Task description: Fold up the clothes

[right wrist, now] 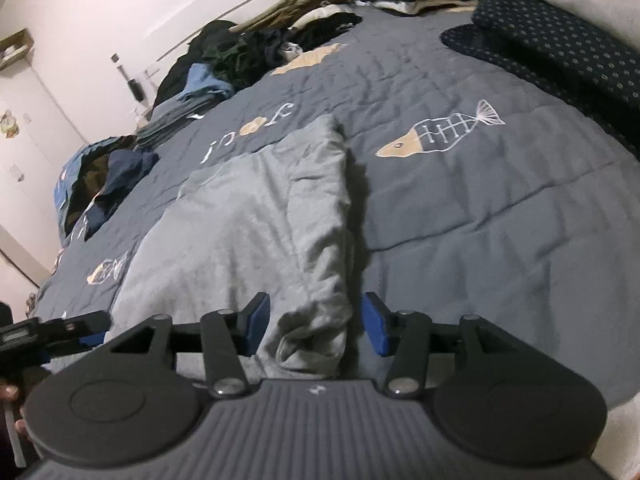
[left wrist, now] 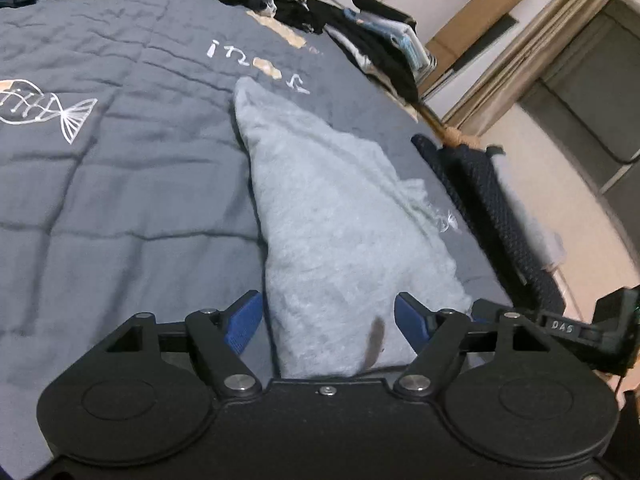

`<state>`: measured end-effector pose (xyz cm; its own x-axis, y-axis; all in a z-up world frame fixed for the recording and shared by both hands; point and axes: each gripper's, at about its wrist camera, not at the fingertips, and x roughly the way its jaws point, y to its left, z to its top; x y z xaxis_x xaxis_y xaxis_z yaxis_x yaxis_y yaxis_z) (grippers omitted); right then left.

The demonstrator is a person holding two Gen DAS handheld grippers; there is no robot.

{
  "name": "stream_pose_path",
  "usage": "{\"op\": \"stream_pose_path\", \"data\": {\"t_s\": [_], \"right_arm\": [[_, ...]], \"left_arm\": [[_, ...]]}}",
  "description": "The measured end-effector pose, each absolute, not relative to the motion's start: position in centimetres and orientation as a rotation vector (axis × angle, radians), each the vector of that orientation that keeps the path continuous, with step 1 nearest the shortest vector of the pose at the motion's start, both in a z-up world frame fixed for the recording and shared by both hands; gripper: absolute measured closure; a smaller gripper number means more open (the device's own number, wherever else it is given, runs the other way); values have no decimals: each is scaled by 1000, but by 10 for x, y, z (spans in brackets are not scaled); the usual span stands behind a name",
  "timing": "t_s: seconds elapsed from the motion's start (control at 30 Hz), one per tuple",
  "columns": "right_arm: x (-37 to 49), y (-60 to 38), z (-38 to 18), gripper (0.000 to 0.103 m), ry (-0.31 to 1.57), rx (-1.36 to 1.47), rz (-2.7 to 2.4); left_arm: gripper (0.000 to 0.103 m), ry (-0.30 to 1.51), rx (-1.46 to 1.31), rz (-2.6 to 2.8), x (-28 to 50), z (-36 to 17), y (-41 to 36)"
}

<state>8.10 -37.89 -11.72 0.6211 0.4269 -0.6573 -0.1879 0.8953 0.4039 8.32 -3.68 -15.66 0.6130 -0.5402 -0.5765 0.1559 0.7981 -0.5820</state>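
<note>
Both grippers stand released over the grey garment [right wrist: 248, 232], which lies part-folded on the blue quilt [right wrist: 480, 208]: left gripper [left wrist: 328, 320] and right gripper [right wrist: 316, 328] each straddle its near edge, pads clear. Looks like a fold just laid; next, a fresh pinch for another fold.

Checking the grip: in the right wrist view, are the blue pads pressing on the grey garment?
No: the right hand-held gripper stands open around the grey garment.

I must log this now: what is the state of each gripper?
Left gripper: open, grey garment between the jaws, not clamped.
Right gripper: open, same garment's edge between the jaws.
</note>
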Motion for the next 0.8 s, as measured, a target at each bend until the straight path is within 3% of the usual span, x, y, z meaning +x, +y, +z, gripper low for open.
{"op": "stream_pose_path", "data": {"t_s": [0.1,0.17,0.2,0.23,0.27,0.57,0.8], "right_arm": [[79,-376,-121,53,828,306,366],[79,-376,-126,60,853,327,366],[79,-376,-128,65,867,338,366],[79,-376,-130,80,882,349,366],[79,-377,-131,96,882,354,361],[62,-412,-122,103,786,543,257],[66,-412,-127,100,824,486,254]], "left_arm": [[34,821,-494,-438,83,-160,-44],[45,831,-483,-445,84,-162,-47],[58,840,-472,-440,84,-164,-48],[68,848,-462,-434,85,-165,-50],[69,857,-452,-429,85,-167,-51],[81,870,-463,-413,89,-167,-46],[78,870,-441,-413,87,-164,-49]]}}
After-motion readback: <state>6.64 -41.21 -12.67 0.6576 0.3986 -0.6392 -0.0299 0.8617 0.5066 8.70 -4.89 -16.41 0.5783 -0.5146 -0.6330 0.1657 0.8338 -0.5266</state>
